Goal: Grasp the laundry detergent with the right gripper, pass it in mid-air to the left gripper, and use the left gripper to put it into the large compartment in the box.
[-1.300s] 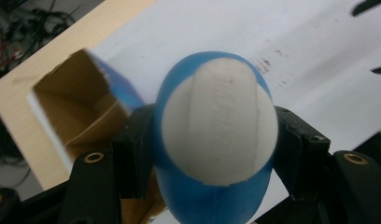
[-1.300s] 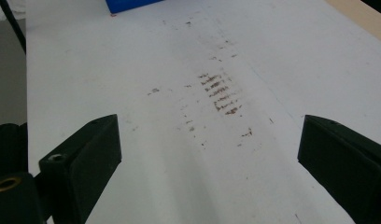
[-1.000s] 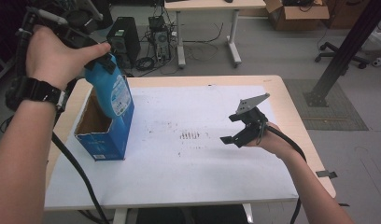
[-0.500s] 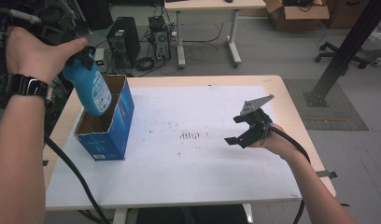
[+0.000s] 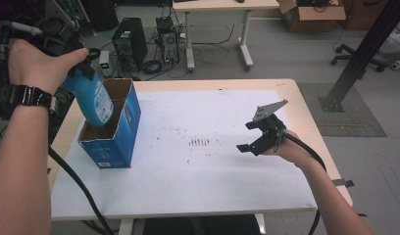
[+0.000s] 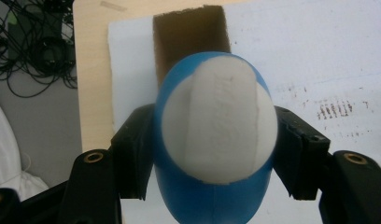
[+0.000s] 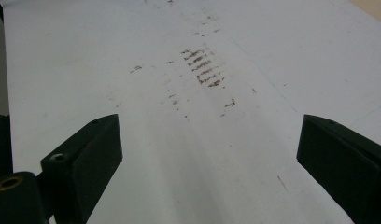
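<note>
Clamping a smooth rounded blue plastic bottle [image 6: 215, 140] above the open cardboard box [image 5: 120, 134], left gripper [image 6: 215, 154]; right gripper [image 7: 209, 154] fingers apart.

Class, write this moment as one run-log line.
left gripper: shut on blue bottle | bottle: tilted over open blue box | right gripper: open, holding nothing

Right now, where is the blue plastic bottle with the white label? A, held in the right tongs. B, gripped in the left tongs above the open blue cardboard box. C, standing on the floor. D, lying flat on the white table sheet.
B: the left tongs clamp the blue plastic bottle above the open blue cardboard box.
</note>
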Available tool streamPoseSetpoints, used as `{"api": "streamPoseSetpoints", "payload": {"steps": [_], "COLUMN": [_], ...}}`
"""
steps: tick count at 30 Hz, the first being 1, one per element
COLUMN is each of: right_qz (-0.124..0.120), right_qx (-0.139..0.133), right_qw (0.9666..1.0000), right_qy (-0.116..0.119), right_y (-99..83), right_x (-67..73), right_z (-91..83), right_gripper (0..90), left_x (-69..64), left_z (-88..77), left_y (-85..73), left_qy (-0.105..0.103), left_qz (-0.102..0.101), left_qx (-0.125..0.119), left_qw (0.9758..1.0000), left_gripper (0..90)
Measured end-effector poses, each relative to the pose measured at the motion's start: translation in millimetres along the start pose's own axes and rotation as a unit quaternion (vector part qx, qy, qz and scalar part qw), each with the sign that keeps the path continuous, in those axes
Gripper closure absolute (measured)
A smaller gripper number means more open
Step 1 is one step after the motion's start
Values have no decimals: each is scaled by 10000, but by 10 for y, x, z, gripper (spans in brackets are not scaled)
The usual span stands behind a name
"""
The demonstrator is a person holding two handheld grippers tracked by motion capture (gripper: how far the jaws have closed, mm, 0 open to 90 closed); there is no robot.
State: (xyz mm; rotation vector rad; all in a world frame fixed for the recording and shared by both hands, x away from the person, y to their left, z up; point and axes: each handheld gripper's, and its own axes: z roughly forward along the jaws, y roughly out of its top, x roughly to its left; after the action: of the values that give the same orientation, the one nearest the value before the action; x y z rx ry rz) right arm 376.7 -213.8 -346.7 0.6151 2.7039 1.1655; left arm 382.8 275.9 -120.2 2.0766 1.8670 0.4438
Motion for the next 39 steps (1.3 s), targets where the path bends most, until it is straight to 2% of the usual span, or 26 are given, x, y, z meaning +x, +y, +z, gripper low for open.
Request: {"api": "streamPoseSetpoints", "payload": {"steps": [13,25,39], "right_qz": [10,26,-12], "right_qx": [43,76,107], "right_qw": [10000,10000,9999], "right_qy": [27,38,64], "right_y": [-18,-30,-26], "right_x": [6,12,26], "right_z": [10,34,50], "right_gripper": [65,65,65], "left_x": [1,0,-18], "left_z": [285,691,1105], "left_y": [-68,-182,-333], "left_qy": [-26,-42,68], "left_qz": [20,-25,5], "left_qx": [161,380,600], "left_qw": [9999,9993,9982], "left_gripper": [380,380,380]}}
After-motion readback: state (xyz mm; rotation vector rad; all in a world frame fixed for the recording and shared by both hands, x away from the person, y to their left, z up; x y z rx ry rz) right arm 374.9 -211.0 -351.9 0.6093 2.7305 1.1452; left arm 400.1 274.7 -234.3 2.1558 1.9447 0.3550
